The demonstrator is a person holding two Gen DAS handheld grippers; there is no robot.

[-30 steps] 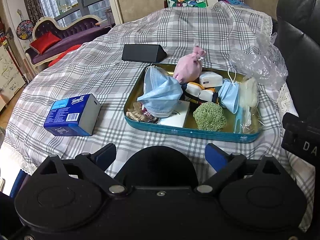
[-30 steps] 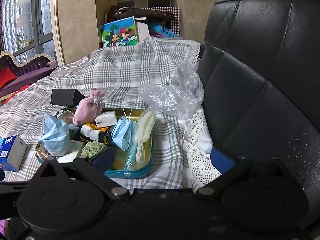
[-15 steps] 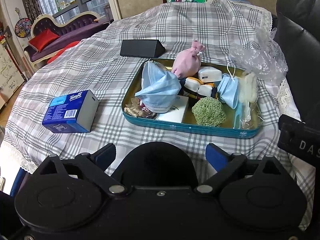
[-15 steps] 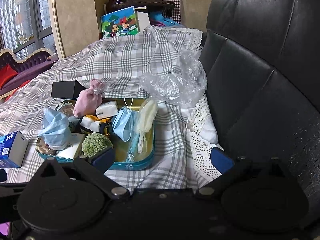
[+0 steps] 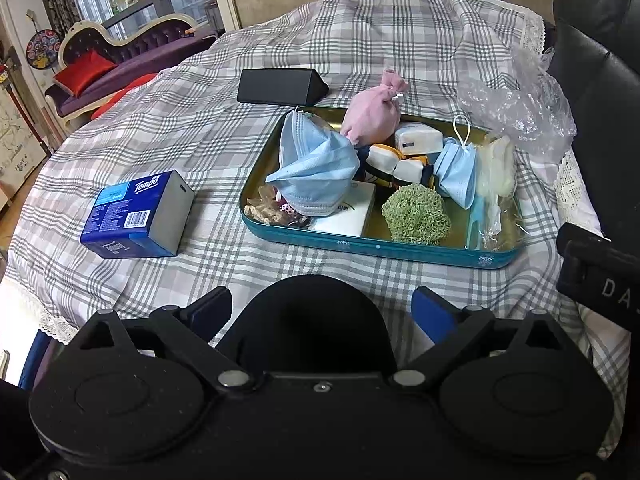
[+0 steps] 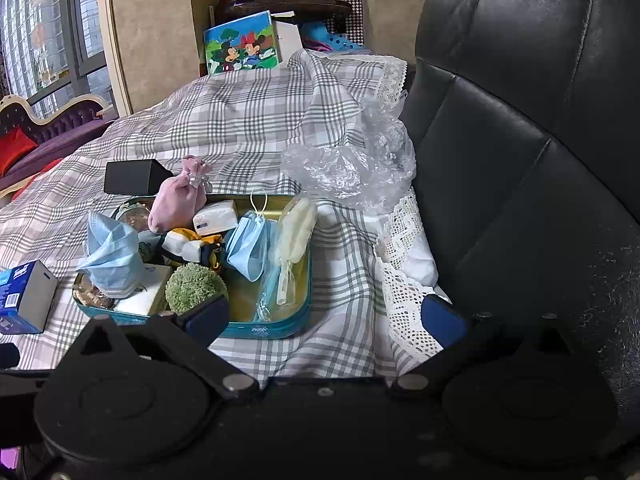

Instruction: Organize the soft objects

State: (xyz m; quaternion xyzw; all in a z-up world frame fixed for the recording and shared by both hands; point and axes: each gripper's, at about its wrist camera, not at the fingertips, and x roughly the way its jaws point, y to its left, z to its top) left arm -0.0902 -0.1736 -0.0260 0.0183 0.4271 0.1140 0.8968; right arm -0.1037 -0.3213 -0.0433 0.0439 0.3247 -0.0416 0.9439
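A teal tin tray [image 5: 400, 250] [image 6: 280, 330] on the checked tablecloth holds soft things: a crumpled blue mask [image 5: 314, 168] [image 6: 112, 254], a pink pouch [image 5: 376, 114] [image 6: 180, 200], a green puff [image 5: 416, 214] [image 6: 194, 286], a folded blue mask [image 5: 458, 174] [image 6: 250, 250], a cream item in plastic [image 5: 496, 170] [image 6: 296, 236] and white packets [image 5: 418, 136]. My left gripper [image 5: 320, 312] is open and empty, short of the tray's near rim. My right gripper [image 6: 324, 316] is open and empty at the tray's near right corner.
A blue Tempo tissue box [image 5: 138, 216] [image 6: 24, 296] lies left of the tray. A black prism-shaped case [image 5: 280, 86] [image 6: 134, 176] lies behind it. Crumpled clear plastic [image 5: 516, 108] [image 6: 352, 168] sits at the tray's far right. A black leather chair [image 6: 520, 160] stands to the right.
Both grippers have moved slightly, so the tray shifts a little in both views. Both stay open and empty. Nothing on the table has moved.
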